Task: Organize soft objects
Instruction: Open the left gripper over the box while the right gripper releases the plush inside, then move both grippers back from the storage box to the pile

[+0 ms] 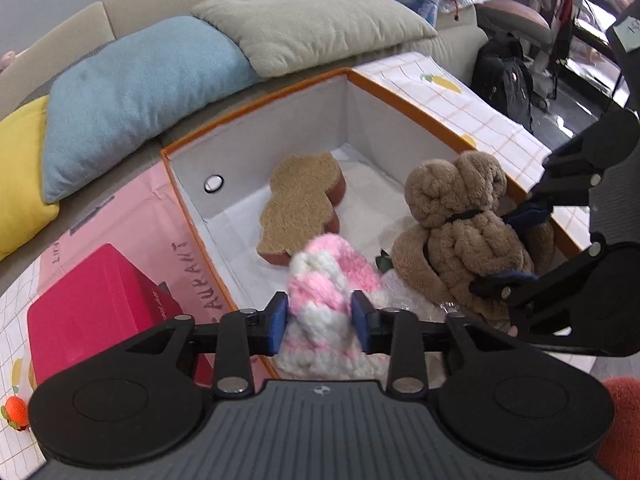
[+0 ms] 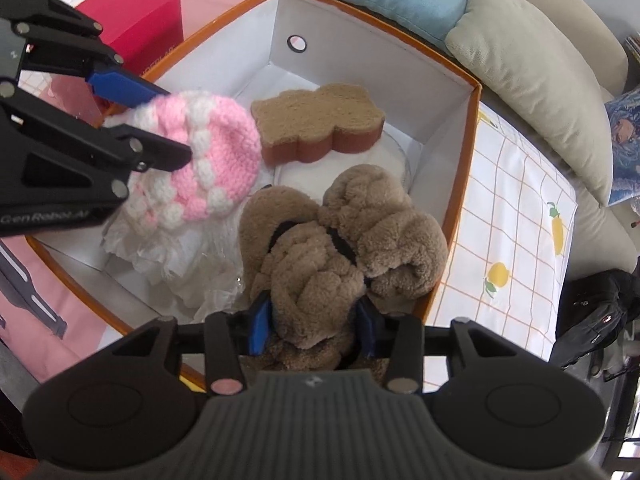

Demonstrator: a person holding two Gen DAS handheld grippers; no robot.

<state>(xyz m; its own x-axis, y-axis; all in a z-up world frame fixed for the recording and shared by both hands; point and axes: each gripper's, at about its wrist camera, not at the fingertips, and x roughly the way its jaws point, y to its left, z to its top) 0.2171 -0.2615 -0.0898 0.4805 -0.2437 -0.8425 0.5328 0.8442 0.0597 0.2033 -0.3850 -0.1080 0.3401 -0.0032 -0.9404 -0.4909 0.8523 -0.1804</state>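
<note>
Left wrist: tool [image 1: 320, 316] clamps fluffy pink-white knit hat [image 1: 332, 280]; right tool [image 2: 312, 324] clamps tan plush [image 2: 340, 240].

A living room: sofa [image 1: 132, 4] with cushions [image 1: 132, 92]

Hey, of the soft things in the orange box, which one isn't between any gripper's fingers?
The flat tan bread-shaped cushion at the box's far end lies free. The pink-and-white knitted hat sits in the left gripper, the brown plush in the right gripper.

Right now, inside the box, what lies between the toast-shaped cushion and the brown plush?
Only bare white lining between toast cushion and brown plush, clearest in the right wrist view.
</note>
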